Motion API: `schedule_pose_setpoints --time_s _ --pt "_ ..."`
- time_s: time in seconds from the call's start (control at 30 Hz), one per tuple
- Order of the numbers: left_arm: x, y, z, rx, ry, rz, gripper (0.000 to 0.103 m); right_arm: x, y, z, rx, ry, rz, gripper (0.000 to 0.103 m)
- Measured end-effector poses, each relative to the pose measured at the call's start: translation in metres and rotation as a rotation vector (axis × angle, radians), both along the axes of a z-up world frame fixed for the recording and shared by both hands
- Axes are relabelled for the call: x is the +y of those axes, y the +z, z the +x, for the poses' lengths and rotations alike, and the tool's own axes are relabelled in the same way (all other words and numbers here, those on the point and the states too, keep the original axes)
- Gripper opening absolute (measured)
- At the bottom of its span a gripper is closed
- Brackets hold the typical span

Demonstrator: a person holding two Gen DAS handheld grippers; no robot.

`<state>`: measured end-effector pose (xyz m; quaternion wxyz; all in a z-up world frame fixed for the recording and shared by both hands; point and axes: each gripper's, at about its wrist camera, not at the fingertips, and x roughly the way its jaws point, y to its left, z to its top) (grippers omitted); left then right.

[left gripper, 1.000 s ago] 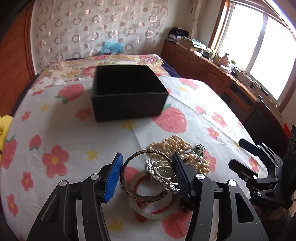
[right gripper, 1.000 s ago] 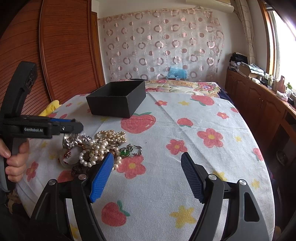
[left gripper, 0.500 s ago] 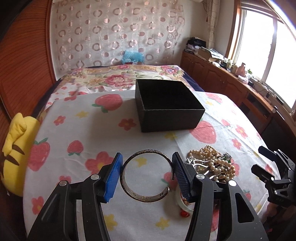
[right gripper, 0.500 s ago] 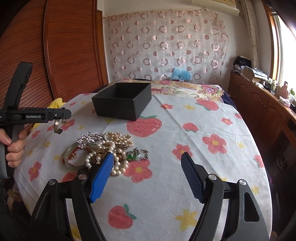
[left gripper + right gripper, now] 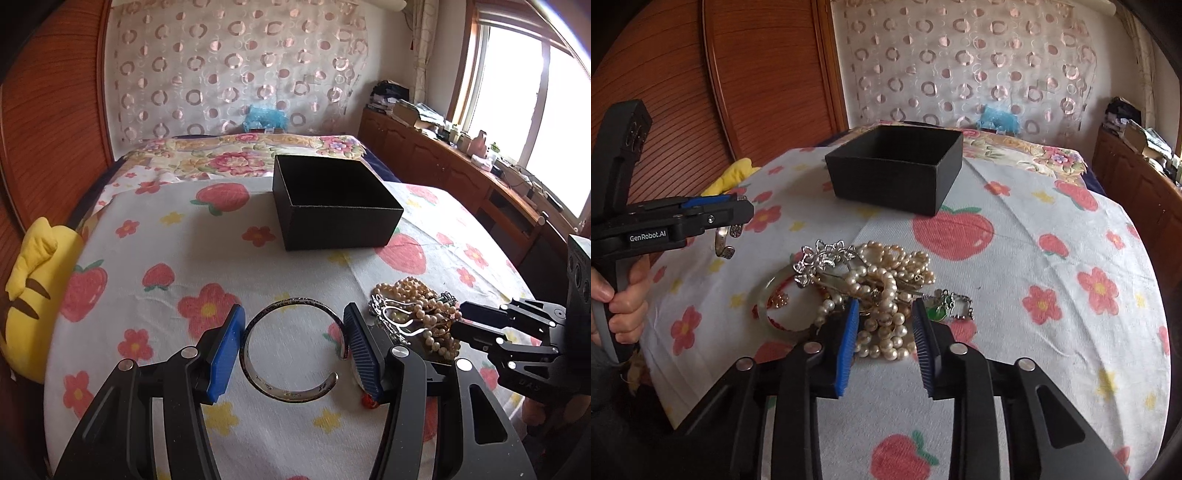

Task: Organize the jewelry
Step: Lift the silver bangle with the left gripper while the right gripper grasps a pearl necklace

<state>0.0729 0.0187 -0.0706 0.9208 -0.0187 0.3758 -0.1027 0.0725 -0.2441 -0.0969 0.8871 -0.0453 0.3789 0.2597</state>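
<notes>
My left gripper (image 5: 293,347) is shut on a silver cuff bangle (image 5: 291,350), held a little above the flowered cloth to the left of the jewelry heap. Seen from the right wrist view, the left gripper (image 5: 738,218) has the bangle (image 5: 724,240) hanging from it. My right gripper (image 5: 884,332) reaches into the heap and its jaws are closing, with the pearl necklace (image 5: 882,314) lying between the pads, still resting on the cloth. In the left wrist view the right gripper (image 5: 461,325) sits over the pearls (image 5: 417,299). The open black box (image 5: 332,218) stands behind, nothing visible inside it.
In the heap lie a pale jade bangle (image 5: 772,306), a silver filigree piece (image 5: 823,258) and a chain with green stones (image 5: 942,310). A yellow plush (image 5: 29,295) rests at the table's left edge. Wooden cabinets (image 5: 443,166) line the right wall.
My left gripper has carried the silver bangle up and leftward away from the heap. My right gripper has moved forward onto the pearls and its jaws have narrowed a lot.
</notes>
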Motion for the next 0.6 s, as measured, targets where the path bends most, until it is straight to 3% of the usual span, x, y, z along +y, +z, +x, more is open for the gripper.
schedule_pose_setpoints --time_s 0.1,0.27,0.6 --pt "-0.002 0.000 -0.001 -0.002 -0.005 0.000 0.053 -0.002 -0.001 -0.003 0.018 0.004 -0.004 0.009" --pt "-0.004 0.001 -0.002 -0.011 -0.008 0.004 0.053 -0.009 0.009 -0.003 -0.010 -0.008 -0.002 0.008" --pt "-0.003 0.017 0.005 -0.048 -0.007 0.008 0.053 -0.034 0.074 0.007 -0.158 -0.051 -0.013 0.008"
